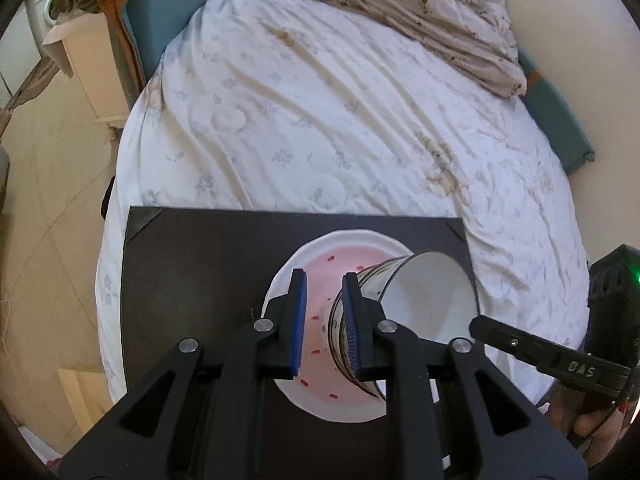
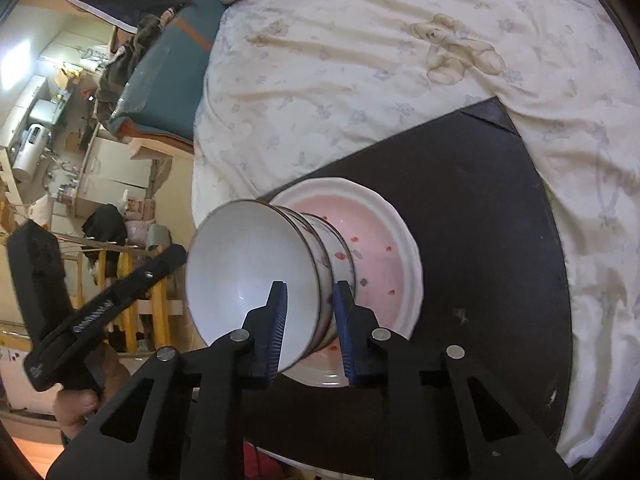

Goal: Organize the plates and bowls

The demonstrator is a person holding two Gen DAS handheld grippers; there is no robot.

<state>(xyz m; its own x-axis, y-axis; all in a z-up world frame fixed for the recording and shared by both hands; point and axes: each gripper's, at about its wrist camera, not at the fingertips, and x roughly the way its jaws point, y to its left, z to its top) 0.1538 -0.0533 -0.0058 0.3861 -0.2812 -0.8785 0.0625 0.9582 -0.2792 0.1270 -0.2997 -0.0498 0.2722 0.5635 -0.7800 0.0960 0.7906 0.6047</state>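
Observation:
A pink plate with red spots [image 1: 320,280] [image 2: 376,240] lies on a black board [image 1: 200,264] [image 2: 480,200] on the bed. A stack of white bowls with dark rims [image 1: 424,300] [image 2: 256,276] stands on the plate. My left gripper [image 1: 323,320] is open beside the stack; its right finger touches the bowls' outer wall and nothing is between the pads. My right gripper [image 2: 310,320] straddles the stacked rims, one finger inside the top bowl and one outside; whether it pinches them is unclear.
The board rests on a white flowered bedsheet [image 1: 320,100] with a crumpled beige blanket [image 1: 420,12] at the head. The other gripper's handle and hand [image 1: 560,368] [image 2: 100,312] sit close by. Floor and furniture [image 2: 80,140] lie left of the bed.

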